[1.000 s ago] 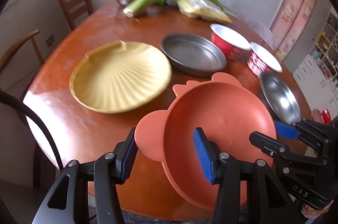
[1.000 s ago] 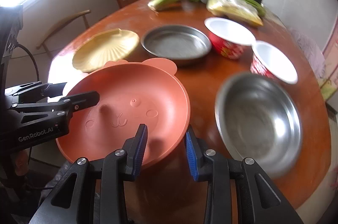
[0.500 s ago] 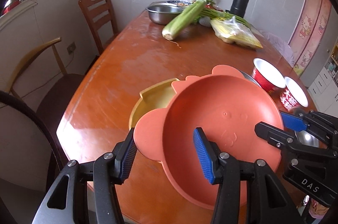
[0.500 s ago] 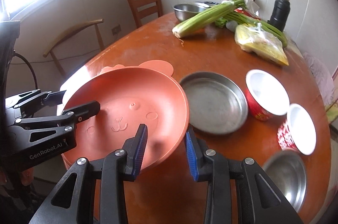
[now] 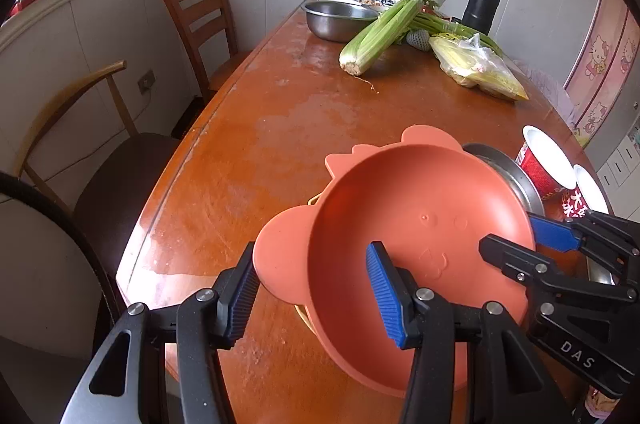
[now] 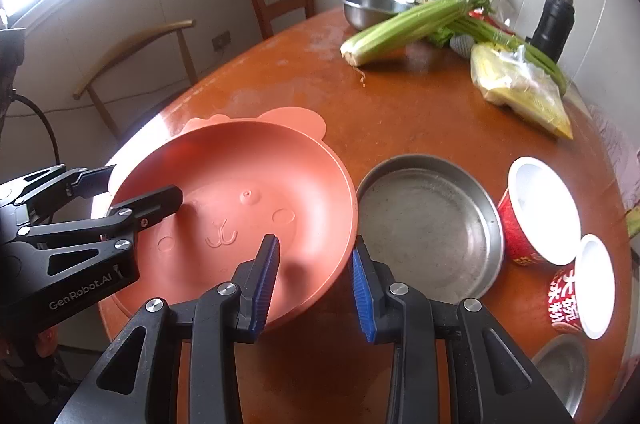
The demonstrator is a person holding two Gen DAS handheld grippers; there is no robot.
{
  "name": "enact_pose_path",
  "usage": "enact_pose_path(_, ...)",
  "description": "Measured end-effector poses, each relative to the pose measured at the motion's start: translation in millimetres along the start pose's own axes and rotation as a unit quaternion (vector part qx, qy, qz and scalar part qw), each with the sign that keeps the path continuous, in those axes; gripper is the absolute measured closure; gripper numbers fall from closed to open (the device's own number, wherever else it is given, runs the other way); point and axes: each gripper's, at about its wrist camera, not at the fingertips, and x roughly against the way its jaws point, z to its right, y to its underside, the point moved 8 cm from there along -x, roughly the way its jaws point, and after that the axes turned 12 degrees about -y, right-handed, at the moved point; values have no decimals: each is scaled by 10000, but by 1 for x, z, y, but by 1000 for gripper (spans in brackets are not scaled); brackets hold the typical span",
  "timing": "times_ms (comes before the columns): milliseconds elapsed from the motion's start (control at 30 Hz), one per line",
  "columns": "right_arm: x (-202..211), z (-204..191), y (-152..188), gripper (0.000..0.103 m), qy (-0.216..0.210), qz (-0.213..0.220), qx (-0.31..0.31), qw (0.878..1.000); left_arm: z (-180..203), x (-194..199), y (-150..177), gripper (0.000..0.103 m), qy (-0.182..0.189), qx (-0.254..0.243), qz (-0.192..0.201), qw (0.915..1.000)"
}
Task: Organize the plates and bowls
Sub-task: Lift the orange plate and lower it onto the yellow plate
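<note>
An orange bear-faced plate (image 5: 420, 224) hangs tilted above the near end of the wooden table (image 5: 260, 152), held from both sides. My left gripper (image 5: 310, 264) is shut on it, one finger outside an ear and the other inside the dish. My right gripper (image 6: 314, 248) is shut on the opposite rim of the same orange plate (image 6: 240, 192). Each gripper shows in the other's view: the right gripper (image 5: 512, 238) and the left gripper (image 6: 140, 184). Only slivers of a yellow plate (image 5: 313, 199) peek out from under the orange one.
Right of the orange plate lie a round steel pan (image 6: 428, 224), two red paper cups (image 6: 536, 212) and a small steel bowl (image 6: 560, 372). Celery (image 5: 380, 32), a steel bowl (image 5: 336, 16), a plastic bag (image 5: 476, 68) and a black flask (image 5: 480, 4) fill the far end. Chairs (image 5: 200, 24) stand left.
Both grippers have carried the orange plate leftward across the table, from beside the yellow plate to over it. The yellow plate is now almost hidden; both grips are unchanged.
</note>
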Motion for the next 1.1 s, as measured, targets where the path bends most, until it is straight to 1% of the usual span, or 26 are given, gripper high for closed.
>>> enact_pose_path(133, -10, 2, 0, 67, -25, -103, -19, 9999, -1, -8, 2, 51, -12, 9, -96, 10000)
enact_pose_path(500, -26, 5, 5, 67, -33, -287, -41, 9996, 0, -17, 6, 51, -112, -37, -161, 9998)
enact_pose_path(1100, -35, 4, 6, 67, 163, -414, 48, 9990, 0, -26, 13, 51, -165, -66, -287, 9994)
